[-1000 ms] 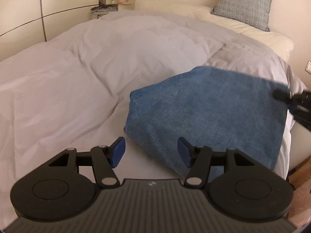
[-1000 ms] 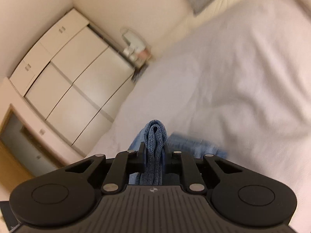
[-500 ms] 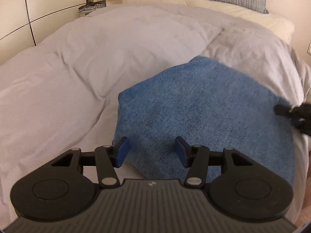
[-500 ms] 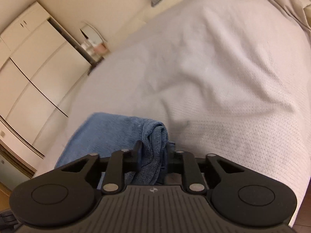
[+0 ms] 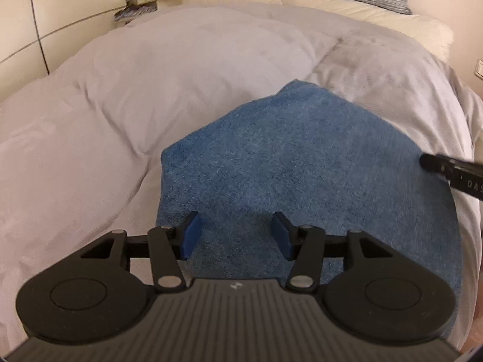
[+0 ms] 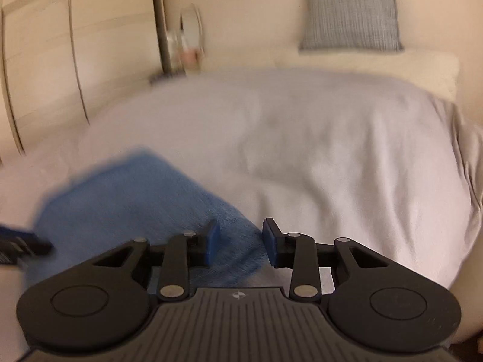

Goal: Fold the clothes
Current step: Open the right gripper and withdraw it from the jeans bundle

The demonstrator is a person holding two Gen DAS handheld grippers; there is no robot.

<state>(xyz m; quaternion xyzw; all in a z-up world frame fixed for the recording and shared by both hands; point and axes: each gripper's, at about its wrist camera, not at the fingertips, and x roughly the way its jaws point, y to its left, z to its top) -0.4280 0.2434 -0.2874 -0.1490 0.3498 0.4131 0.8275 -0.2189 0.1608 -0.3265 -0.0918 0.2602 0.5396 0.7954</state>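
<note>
One blue towel (image 5: 302,163) lies folded flat on the bed (image 5: 151,90), near its near right corner, on top of the pale grey duvet (image 6: 332,150). Two grippers are in view. The left gripper (image 5: 236,235) hangs over the towel's near edge with its jaws spread and nothing between them. The right gripper (image 6: 240,242) is released too, jaws apart over the towel's right corner, empty. One grey cushion (image 6: 350,9) leans against the wall at the head edge of the bed, above one cream pillow (image 6: 392,66).
</note>
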